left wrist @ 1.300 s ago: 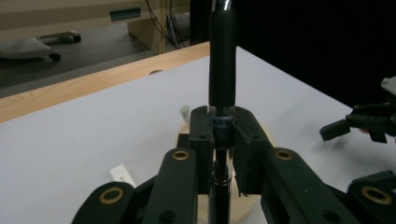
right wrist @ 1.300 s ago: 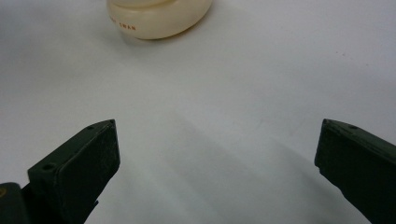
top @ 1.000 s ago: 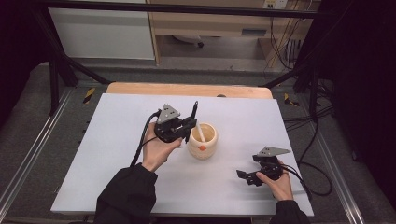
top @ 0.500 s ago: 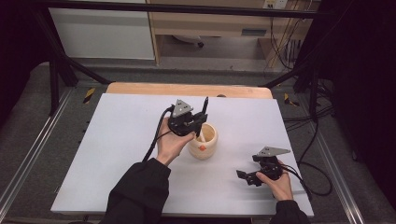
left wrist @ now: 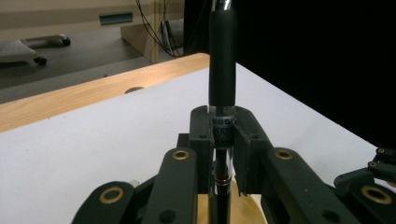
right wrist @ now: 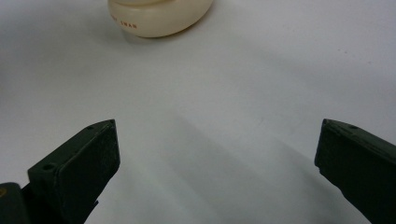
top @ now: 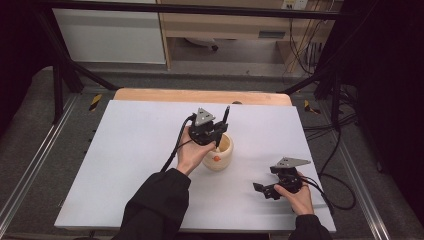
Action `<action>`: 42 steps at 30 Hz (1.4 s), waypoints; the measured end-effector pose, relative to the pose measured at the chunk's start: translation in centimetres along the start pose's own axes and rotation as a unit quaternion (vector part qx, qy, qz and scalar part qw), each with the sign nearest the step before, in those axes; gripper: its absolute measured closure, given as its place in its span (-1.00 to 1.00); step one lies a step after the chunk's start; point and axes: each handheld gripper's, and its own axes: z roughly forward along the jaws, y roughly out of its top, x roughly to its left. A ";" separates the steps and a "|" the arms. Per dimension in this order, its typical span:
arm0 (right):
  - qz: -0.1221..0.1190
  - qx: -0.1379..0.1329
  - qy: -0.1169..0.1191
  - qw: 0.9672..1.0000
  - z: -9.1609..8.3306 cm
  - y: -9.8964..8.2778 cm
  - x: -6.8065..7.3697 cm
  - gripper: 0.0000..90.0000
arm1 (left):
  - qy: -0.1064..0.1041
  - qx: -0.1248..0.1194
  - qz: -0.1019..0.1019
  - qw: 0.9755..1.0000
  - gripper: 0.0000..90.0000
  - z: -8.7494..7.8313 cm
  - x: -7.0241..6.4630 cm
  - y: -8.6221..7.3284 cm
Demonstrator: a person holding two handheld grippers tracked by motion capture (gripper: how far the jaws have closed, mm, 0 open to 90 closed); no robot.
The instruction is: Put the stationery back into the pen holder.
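We note the pen [left wrist: 222, 70] standing upright between the jaws of the left gripper [left wrist: 222, 140], clamped at its clear barrel just below the black grip sleeve. In the high view the pen [top: 223, 126] runs from above the left gripper [top: 214, 134] down into the mouth of the cream cup [top: 220, 152], which sits directly beneath and just right of that gripper. An orange mark shows on the cup's near wall. The left hand [top: 187, 152] wraps the gripper body from the near side, beside the cup. The right gripper [top: 265, 190] rests on the white table [top: 125, 150], well apart from the cup to its near right. Its jaws stand wide apart with nothing between them, and its own view shows the cup [right wrist: 159, 16] ahead.
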 end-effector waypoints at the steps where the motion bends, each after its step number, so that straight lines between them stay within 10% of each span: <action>1: -0.002 0.000 0.000 1.000 0.0 0.0 0.0 -0.98 | 0.000 0.001 0.000 1.000 0.75 0.1 0.0 -0.1; 33: -0.002 0.004 0.001 1.000 0.1 -0.1 0.1 -0.98 | -0.019 0.061 0.022 0.998 0.73 0.2 0.6 -3.8; 42: -0.001 0.004 0.001 1.000 0.1 0.0 0.1 -0.98 | -0.015 0.062 0.023 0.998 0.32 -1.0 0.9 -3.2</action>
